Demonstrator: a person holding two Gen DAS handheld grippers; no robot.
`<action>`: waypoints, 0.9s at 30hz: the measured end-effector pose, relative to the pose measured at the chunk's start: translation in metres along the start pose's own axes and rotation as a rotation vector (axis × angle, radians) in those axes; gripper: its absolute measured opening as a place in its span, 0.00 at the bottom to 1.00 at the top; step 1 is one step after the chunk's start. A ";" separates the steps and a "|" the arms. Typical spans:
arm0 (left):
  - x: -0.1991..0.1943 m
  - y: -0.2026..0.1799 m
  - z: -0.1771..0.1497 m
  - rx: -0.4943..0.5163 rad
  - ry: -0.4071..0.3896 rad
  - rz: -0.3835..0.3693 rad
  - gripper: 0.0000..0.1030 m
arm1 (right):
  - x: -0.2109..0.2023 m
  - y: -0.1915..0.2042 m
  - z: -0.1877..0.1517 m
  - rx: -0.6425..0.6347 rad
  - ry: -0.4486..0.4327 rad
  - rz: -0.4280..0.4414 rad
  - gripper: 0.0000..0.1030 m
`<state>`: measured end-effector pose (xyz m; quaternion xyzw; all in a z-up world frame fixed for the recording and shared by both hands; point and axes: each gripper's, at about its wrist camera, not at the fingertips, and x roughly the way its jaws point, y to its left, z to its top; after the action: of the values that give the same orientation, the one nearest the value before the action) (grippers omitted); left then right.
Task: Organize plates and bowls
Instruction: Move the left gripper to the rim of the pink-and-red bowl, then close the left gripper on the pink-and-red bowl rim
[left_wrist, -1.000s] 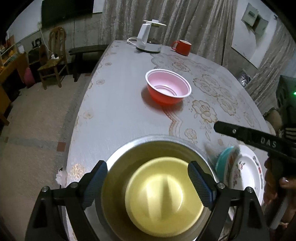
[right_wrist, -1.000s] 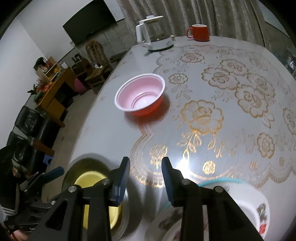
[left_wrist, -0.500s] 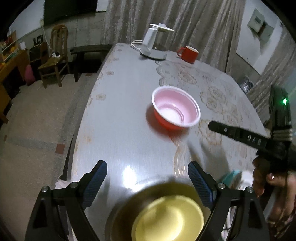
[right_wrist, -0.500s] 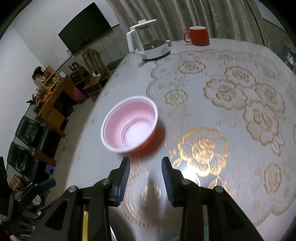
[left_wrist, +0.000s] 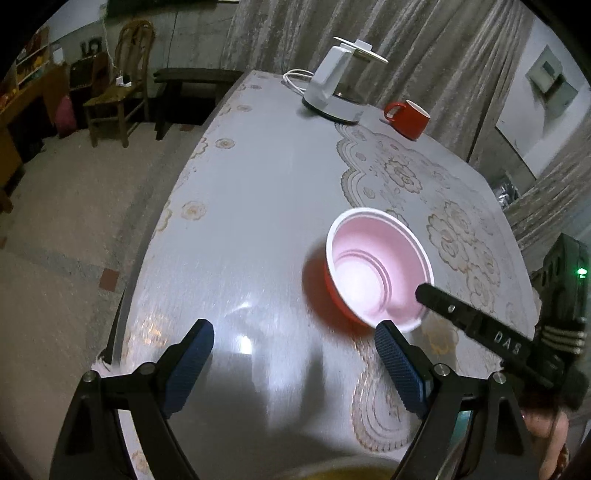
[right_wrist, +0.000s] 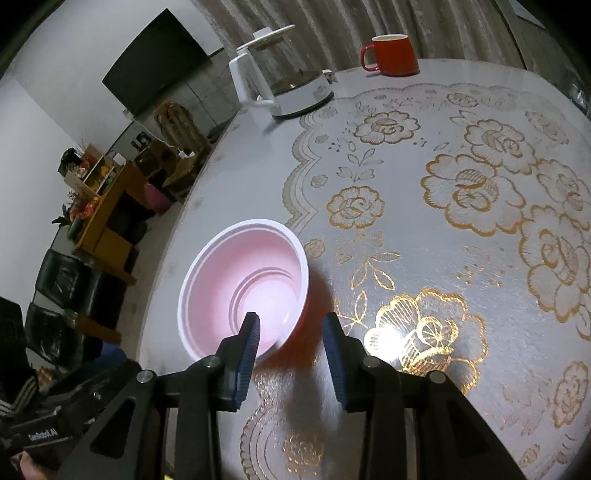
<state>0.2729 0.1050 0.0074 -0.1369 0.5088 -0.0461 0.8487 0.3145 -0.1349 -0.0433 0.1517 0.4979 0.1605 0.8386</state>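
A red bowl with a pink inside (left_wrist: 376, 273) stands upright on the table; it also shows in the right wrist view (right_wrist: 245, 291). My right gripper (right_wrist: 291, 345) is open, with one finger over the bowl's near rim and the other outside its wall. My left gripper (left_wrist: 291, 365) is open wide and empty, just short of the bowl on its left. A sliver of the yellow bowl in the metal bowl (left_wrist: 332, 472) shows at the bottom edge of the left wrist view. The right gripper's finger (left_wrist: 476, 328) reaches the bowl's rim there.
A white kettle (left_wrist: 336, 88) and a red mug (left_wrist: 408, 118) stand at the table's far end. The table's left edge (left_wrist: 147, 251) drops to the floor, with chairs and a bench beyond. A teal plate edge (left_wrist: 461, 417) peeks behind my left gripper.
Both grippers have moved forward to the red bowl. The metal and yellow bowls and the plates have slid out of view below. My right gripper has opened wider and now straddles the bowl's rim.
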 end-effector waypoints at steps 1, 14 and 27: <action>0.003 -0.002 0.003 0.008 -0.002 0.002 0.86 | 0.003 0.000 0.001 -0.003 0.005 0.004 0.30; 0.034 -0.029 0.016 0.109 -0.017 -0.003 0.76 | 0.022 -0.002 0.005 -0.015 0.037 0.020 0.17; 0.054 -0.041 0.016 0.167 0.045 0.002 0.38 | 0.024 -0.008 0.002 -0.019 0.046 0.019 0.10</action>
<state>0.3151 0.0566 -0.0201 -0.0639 0.5223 -0.0905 0.8455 0.3281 -0.1325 -0.0643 0.1447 0.5139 0.1770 0.8268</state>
